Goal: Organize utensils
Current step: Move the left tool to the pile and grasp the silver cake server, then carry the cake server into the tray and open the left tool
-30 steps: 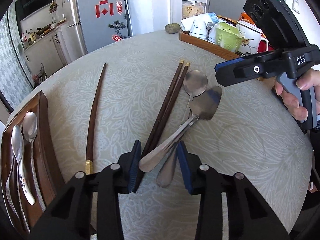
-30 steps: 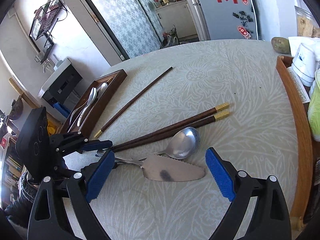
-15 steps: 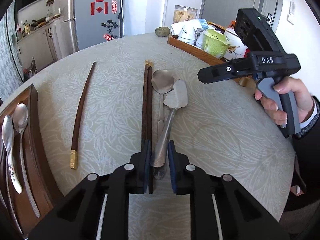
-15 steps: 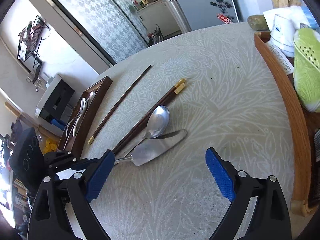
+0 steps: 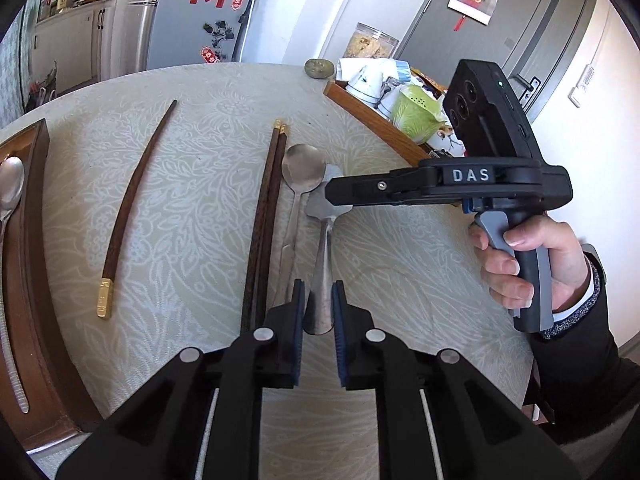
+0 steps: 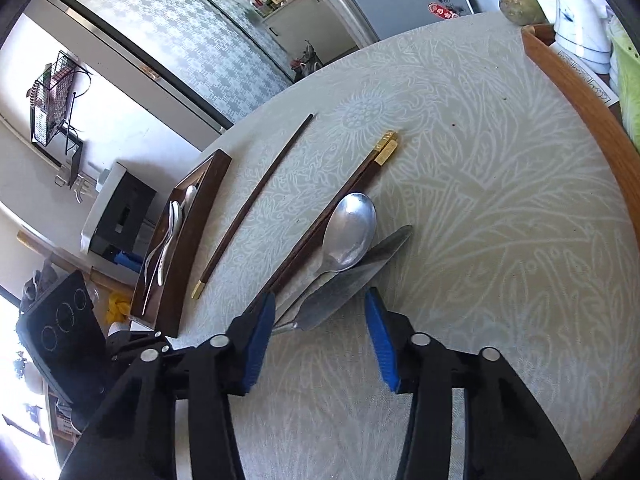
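Reading across the left wrist view, I first meet the dark wooden tray [image 5: 30, 280] at the worktop's [image 5: 192, 208] left edge, with a steel spoon [image 5: 10, 184] lying in it. Next comes a single dark chopstick [image 5: 132, 200], gold-capped at its near end, well apart from the tray. Nearer the centre a pair of chopsticks [image 5: 266, 220] lie side by side, gold caps pointing away; just beside them rests a large steel spoon [image 5: 302, 168], bowl far. My left gripper [image 5: 318, 316] has its fingers pinching the handle of the cake server [image 5: 322, 264], whose blade end is partly hidden behind the right gripper. At right, my right hand [image 5: 532, 260] grips that tool's handle. A wooden tray of crockery [image 5: 376, 120] sits at the far right. From the right wrist view, my right gripper [image 6: 320, 336] holds its blue fingers [image 6: 380, 340] spread either side of the server's blade [image 6: 344, 284], touching nothing I can see.
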`<state>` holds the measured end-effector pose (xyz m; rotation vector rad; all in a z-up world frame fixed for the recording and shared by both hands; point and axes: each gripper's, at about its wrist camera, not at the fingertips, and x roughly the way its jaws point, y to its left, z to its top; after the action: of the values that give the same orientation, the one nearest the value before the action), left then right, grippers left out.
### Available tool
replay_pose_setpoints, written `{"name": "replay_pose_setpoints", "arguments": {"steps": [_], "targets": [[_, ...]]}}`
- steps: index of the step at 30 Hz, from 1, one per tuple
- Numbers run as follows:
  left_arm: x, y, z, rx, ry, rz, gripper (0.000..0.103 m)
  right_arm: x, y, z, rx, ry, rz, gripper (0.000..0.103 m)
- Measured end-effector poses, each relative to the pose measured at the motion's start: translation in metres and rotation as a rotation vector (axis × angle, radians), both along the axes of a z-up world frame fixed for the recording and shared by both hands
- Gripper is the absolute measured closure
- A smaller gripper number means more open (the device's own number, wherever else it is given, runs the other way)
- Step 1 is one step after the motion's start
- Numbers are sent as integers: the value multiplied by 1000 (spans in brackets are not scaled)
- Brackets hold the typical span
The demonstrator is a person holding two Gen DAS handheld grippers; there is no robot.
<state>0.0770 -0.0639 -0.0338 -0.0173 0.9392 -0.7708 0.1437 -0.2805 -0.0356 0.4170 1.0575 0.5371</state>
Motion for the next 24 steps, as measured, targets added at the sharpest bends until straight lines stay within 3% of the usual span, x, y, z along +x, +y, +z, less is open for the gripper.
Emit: {"name": "replay_pose_setpoints", "arguments": {"steps": [1, 3, 8, 16, 24], "targets": [[-1, -2, -2, 17, -8, -3, 88, 0, 1, -1, -15, -5, -7, 79], [-4, -6, -4, 46, -21, -11, 89, 1, 2, -2, -42, -12, -22, 86], [-10, -13, -7, 90, -49, -32, 89, -7, 0, 4, -47, -37, -38, 89], [-23, -2, 7, 64, -90, -32, 89, -22, 8, 35, -56, -106, -33, 91], [-32, 49, 26, 63, -143, 55, 89, -13, 65, 62, -43, -163, 57, 92]]}}
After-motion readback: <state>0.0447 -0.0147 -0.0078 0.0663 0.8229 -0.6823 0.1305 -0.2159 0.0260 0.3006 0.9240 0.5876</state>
